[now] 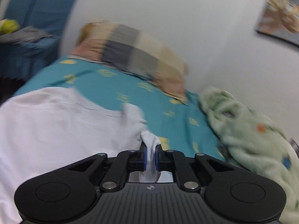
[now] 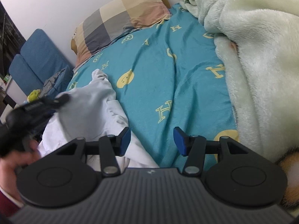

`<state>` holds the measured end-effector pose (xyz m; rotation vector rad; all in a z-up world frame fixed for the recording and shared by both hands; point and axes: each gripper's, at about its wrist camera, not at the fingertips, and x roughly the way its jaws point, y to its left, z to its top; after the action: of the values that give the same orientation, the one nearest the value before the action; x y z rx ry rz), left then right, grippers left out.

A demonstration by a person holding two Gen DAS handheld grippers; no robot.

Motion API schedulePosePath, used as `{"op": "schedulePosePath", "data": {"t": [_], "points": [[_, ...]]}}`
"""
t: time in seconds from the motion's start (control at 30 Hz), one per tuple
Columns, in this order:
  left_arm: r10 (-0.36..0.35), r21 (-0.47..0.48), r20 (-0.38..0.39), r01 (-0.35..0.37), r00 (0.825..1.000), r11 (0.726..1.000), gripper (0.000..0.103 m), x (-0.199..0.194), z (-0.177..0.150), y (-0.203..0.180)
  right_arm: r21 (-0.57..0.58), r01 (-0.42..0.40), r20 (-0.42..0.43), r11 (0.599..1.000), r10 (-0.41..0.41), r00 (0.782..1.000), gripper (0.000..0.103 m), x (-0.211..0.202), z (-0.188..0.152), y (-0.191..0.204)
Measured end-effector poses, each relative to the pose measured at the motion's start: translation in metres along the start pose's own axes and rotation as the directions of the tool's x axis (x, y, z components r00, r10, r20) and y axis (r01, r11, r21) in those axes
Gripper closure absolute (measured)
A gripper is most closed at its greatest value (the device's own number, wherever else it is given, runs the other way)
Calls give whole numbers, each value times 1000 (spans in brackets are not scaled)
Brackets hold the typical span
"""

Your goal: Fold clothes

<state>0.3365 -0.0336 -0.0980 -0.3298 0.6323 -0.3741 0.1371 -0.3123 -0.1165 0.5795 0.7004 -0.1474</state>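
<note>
Broadly, a bed (image 2: 168, 85) fills both views, covered by a teal sheet printed with yellow letters and smiley faces, and it stands against a pale wall (image 1: 186, 18). A fluffy pale green blanket (image 2: 261, 74) lies heaped along the right side of the bed, with small coloured patches on it, one orange and one blue in the left wrist view. At the head of the bed, against the wall, rests a checked pillow (image 2: 121, 20) in beige, grey and pink squares. Beside the bed, past the pillow, sits a blue upholstered seat (image 2: 37, 59) with a grey item and something yellow-green on it. A white garment (image 1: 56, 130) lies spread and rumpled on the near left part of the sheet, its bulk to the left and one bunched end drawn toward the left gripper (image 1: 150, 156). That gripper is clamped on the bunched white cloth, its blue pads pressing the fold from both sides; the left wrist view is blurred. In the right wrist view a hand (image 2: 20, 160) holds it, low at the left. The right gripper (image 2: 151, 141) hovers with its jaws apart and nothing between them, its left finger over the garment's edge and its right finger over bare sheet
</note>
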Motion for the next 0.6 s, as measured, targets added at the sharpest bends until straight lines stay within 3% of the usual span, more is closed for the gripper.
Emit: {"op": "schedulePosePath", "data": {"t": [0.13, 0.2, 0.3, 0.47, 0.5, 0.6], "points": [[188, -42, -68, -191, 980, 981, 93, 23, 21, 46, -31, -7, -19, 999, 7, 1000, 50, 7, -3, 7], [204, -73, -96, -211, 974, 975, 80, 15, 20, 59, -49, -19, -27, 999, 18, 999, 50, 11, -4, 11], [170, -54, -101, -176, 980, 983, 63, -15, 11, 61, -75, -62, -21, 995, 60, 998, 50, 13, -3, 17], [204, 94, -125, -193, 971, 977, 56, -120, -29, 22, -100, -152, -23, 983, 151, 988, 49, 19, 6, 35], [199, 71, -124, -191, 972, 979, 50, -139, -36, 16, -122, -159, -38, 980, 156, 987, 49, 25, 12, 42], [171, 16, -88, -170, 981, 985, 49, -188, -50, 0, -213, -199, -49, 956, 193, 980, 48, 45, 39, 72]]}}
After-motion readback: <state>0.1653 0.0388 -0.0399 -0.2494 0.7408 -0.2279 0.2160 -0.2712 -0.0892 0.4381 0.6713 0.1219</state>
